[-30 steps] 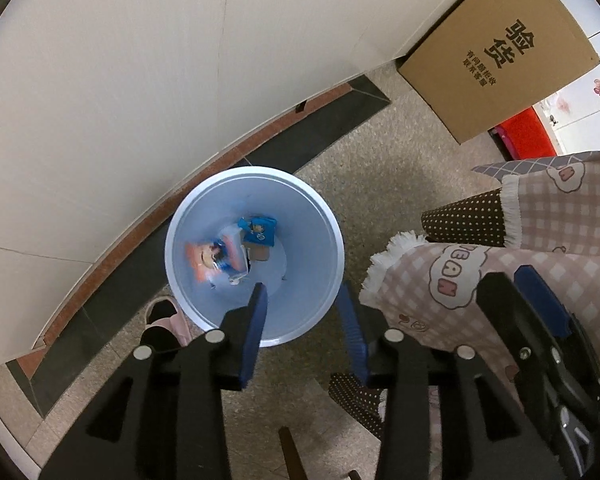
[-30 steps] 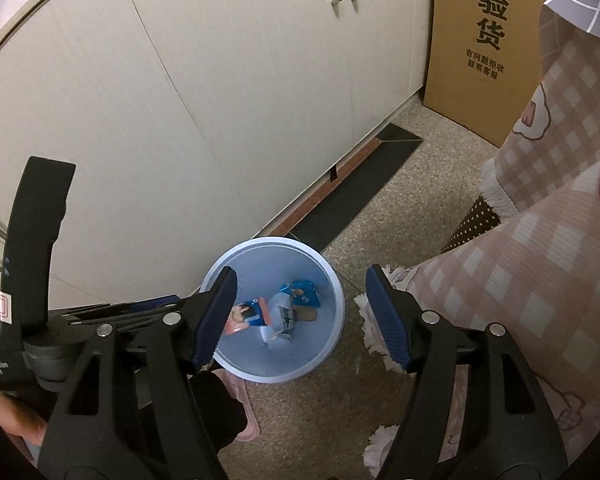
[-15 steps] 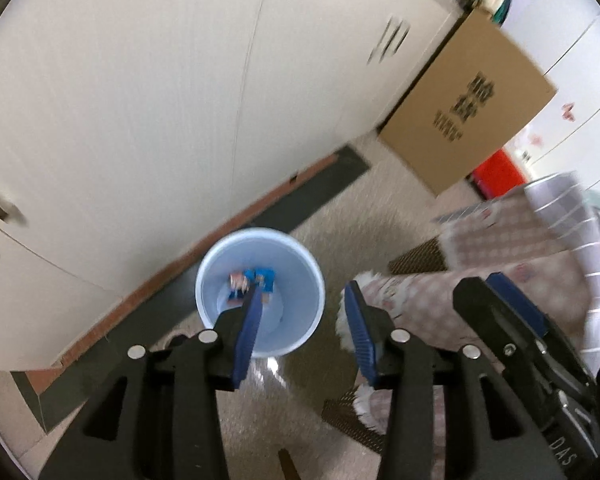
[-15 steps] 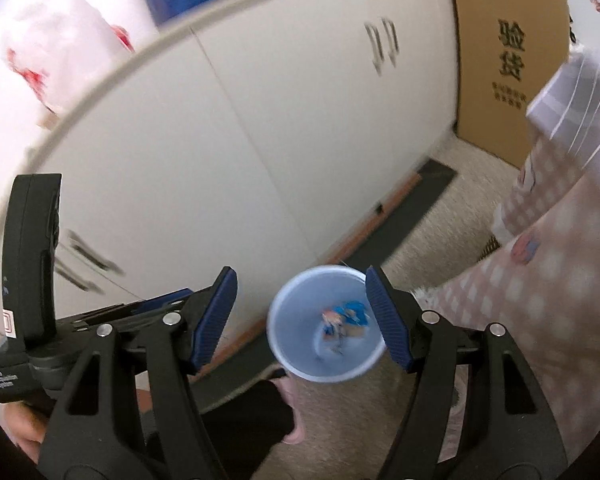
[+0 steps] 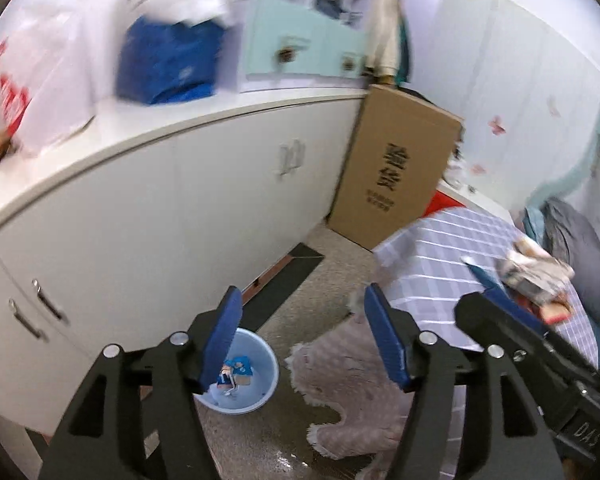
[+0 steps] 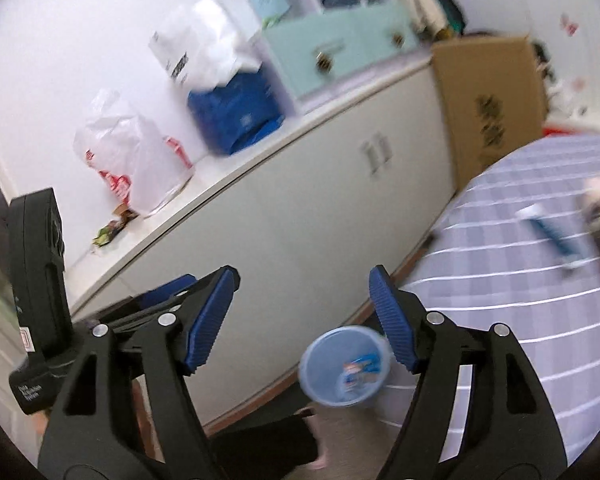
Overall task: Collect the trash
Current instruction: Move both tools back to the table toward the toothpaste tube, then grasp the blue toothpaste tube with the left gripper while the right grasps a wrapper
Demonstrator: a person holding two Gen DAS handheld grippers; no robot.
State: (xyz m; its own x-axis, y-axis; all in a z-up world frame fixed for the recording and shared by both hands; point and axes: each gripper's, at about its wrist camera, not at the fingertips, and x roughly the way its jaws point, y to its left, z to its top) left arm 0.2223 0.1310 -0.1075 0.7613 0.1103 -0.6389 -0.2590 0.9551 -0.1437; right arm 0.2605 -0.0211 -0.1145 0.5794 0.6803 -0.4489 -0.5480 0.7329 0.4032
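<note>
1. The left gripper [image 5: 302,336] stands released at the bottom centre of its own view; its jaws have just been opening, and nothing lies between the blue pads.
2. The right gripper [image 6: 302,316] is likewise spread with nothing held; in the left wrist view its black body pokes in at the lower right.
3. Below the left gripper's left pad sits the blue bin [image 5: 240,376], low and left of centre on the speckled floor [image 5: 312,312]. It is round and open-topped, with blue and white wrappers [image 5: 236,372] lying on its bottom (print too small to read).
4. The bin stands just beside the foot of the white cabinet [image 5: 160,232], whose long front runs from the left edge towards the upper middle.
5. To the bin's right lies a pink fringed cloth [image 5: 340,392], near but apart from it; bare floor shows between them.
6. Further right a checked cloth [image 5: 440,256] covers a surface, its edge closing that side.
7. A cardboard box [image 5: 396,176] leans at the cabinet's far end, above centre.
8. On the checked cloth, at the right edge, lies more crumpled litter [image 5: 536,276], blurred.
</note>
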